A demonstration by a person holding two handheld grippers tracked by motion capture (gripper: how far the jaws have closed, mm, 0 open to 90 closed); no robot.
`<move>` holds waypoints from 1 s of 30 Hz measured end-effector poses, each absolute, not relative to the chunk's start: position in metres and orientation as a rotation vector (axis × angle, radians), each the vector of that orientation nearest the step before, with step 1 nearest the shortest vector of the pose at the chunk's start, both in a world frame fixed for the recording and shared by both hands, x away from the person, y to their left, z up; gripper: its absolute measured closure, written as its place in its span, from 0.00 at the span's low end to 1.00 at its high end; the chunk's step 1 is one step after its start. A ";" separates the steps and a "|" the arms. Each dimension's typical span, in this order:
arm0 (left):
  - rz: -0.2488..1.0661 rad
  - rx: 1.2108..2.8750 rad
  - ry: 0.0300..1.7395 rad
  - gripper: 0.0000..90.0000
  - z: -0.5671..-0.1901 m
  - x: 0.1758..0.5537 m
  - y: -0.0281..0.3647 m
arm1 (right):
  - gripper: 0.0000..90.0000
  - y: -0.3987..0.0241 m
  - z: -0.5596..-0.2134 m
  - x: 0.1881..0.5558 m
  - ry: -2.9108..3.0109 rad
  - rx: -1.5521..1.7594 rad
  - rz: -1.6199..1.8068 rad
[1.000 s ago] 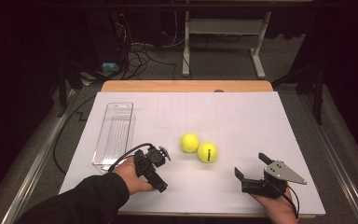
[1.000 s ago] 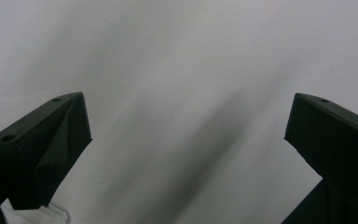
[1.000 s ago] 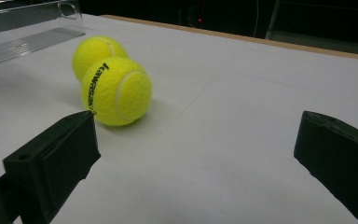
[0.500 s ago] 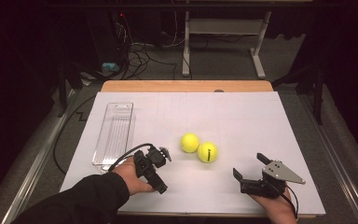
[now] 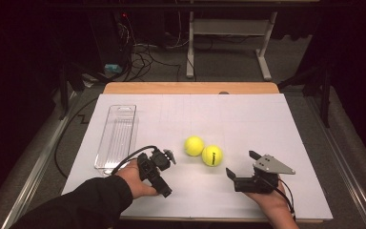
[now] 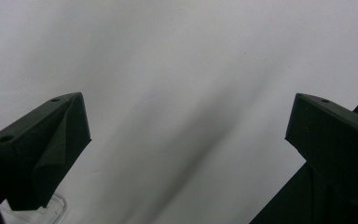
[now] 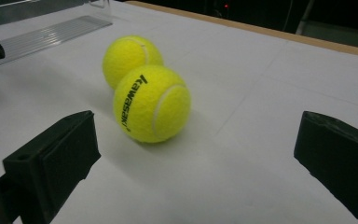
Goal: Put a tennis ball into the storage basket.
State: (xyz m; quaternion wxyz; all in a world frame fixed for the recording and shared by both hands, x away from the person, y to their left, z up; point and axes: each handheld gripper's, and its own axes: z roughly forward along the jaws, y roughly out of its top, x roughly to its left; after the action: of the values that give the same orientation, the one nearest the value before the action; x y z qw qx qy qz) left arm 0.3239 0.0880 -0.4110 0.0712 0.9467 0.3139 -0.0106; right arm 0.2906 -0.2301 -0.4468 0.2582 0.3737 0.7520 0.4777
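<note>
2 yellow tennis balls, touching, mid-surface: near ball [image 7: 152, 103], far ball [image 5: 194, 145]. Right gripper [image 5: 241, 169], jaws wide apart, empty, near ball just beyond. Left gripper [image 5: 158, 168], jaws wide, empty; clear tray [image 5: 116, 137] far-left.

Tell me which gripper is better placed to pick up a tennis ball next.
Probably the right. The right gripper is open and points at the nearer ball, which sits between its jaws in its own view. The left gripper, also open, faces bare table beside the tray.
</note>
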 end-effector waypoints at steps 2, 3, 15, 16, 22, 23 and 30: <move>-0.031 2.845 0.945 0.01 -0.411 0.324 0.088 | 0.00 -0.226 -0.447 0.293 2.054 1.001 1.285; -0.028 2.842 0.943 0.01 -0.411 0.324 0.087 | 0.00 -0.217 -0.447 0.298 2.083 0.987 1.278; -0.044 2.835 0.931 0.01 -0.408 0.323 0.089 | 0.10 -0.174 -0.458 0.335 2.237 0.958 1.159; -0.042 2.833 0.930 0.01 -0.407 0.322 0.088 | 0.13 -0.172 -0.460 0.337 2.252 0.956 1.145; -0.044 2.845 0.917 0.01 -0.407 0.322 0.086 | 0.18 -0.167 -0.467 0.347 2.305 0.959 1.099; -0.044 2.844 0.918 0.01 -0.408 0.322 0.085 | 0.19 -0.167 -0.468 0.347 2.311 0.959 1.101; -0.047 2.841 0.917 0.01 -0.407 0.322 0.085 | 0.29 -0.165 -0.471 0.350 2.327 0.957 1.069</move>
State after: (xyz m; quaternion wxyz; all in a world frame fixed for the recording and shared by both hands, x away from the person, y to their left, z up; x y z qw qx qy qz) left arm 0.3215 0.0847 -0.4073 0.0780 0.9486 0.3063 -0.0158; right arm 0.3502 -0.1651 -0.4709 0.2025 0.3430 0.8335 0.3828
